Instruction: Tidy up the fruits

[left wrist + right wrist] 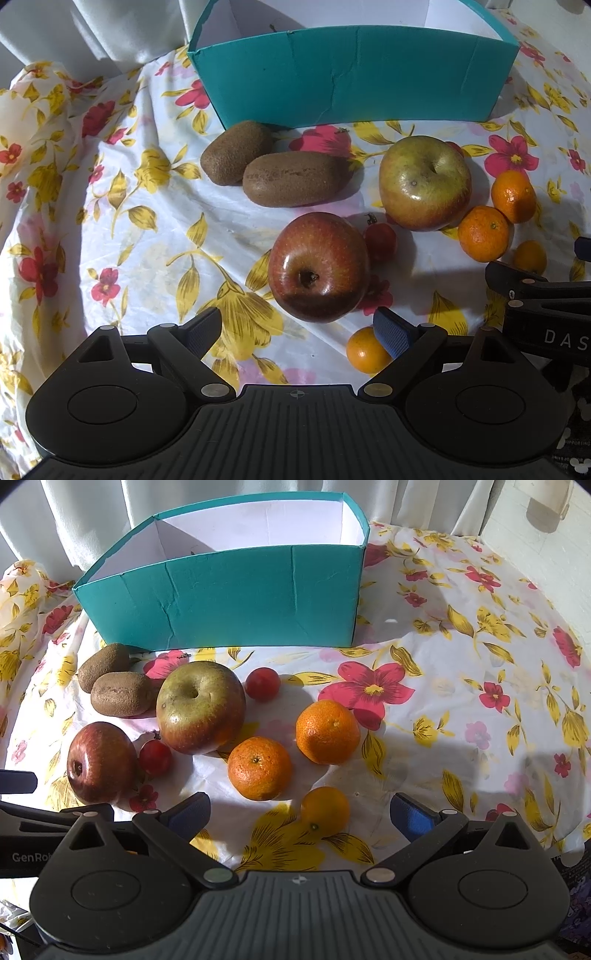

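A teal box (351, 77) (236, 598) with a white inside stands at the back. In front of it lie two kiwis (295, 179) (120, 694), a green-red apple (424, 182) (201, 705), a red apple (317, 267) (99, 762), two cherry tomatoes (262, 684) (155, 757), two mandarins (258, 768) (327, 731) and a small orange fruit (325, 810). My left gripper (299, 332) is open just short of the red apple. My right gripper (299, 812) is open with the small orange fruit between its fingers' line.
A floral cloth (129, 229) (461, 686) covers the table. White curtains (92, 517) hang behind the box. The right gripper's body (543, 295) shows at the left wrist view's right edge. Another small orange fruit (365, 349) lies by the left gripper's right finger.
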Demonstrator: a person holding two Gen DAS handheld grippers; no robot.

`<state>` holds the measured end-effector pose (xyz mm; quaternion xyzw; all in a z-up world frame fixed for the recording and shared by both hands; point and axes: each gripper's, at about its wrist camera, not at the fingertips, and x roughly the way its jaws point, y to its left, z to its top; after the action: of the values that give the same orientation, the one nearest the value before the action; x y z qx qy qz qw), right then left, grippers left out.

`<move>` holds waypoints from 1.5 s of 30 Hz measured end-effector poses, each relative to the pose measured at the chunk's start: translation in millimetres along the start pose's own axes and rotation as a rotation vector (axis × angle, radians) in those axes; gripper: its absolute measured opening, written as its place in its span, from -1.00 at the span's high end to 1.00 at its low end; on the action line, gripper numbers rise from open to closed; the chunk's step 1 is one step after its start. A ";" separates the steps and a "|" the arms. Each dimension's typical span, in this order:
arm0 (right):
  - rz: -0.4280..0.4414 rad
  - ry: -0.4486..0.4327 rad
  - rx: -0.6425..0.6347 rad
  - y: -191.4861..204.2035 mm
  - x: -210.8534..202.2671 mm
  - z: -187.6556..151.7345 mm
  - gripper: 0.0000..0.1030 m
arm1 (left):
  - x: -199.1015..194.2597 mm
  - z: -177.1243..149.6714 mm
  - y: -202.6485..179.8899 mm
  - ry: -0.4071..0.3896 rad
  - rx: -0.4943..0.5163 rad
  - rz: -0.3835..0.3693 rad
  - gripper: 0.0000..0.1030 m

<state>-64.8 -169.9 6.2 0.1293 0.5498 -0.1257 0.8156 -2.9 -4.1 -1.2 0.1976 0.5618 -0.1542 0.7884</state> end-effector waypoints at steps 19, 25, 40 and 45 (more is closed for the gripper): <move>0.011 -0.006 -0.009 0.2 -1.5 -1.7 -1.00 | 1.6 0.3 -0.2 0.004 0.006 -0.008 -0.81; 0.025 -0.023 -0.009 -0.3 -1.9 -2.8 -1.00 | 2.7 1.0 2.1 0.004 0.004 -0.015 -0.79; 0.094 -0.199 -0.092 -1.1 -3.3 -25.9 -1.00 | 2.5 -1.8 9.7 -0.104 0.010 -0.080 -0.68; 0.107 -0.234 -0.110 -1.2 -4.0 -30.0 -1.00 | 6.0 0.0 12.5 -0.115 0.004 -0.092 -0.69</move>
<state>-92.6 -160.3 -1.1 0.0982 0.4492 -0.0659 0.8856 4.9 6.7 -5.1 0.1637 0.5239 -0.2024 0.8110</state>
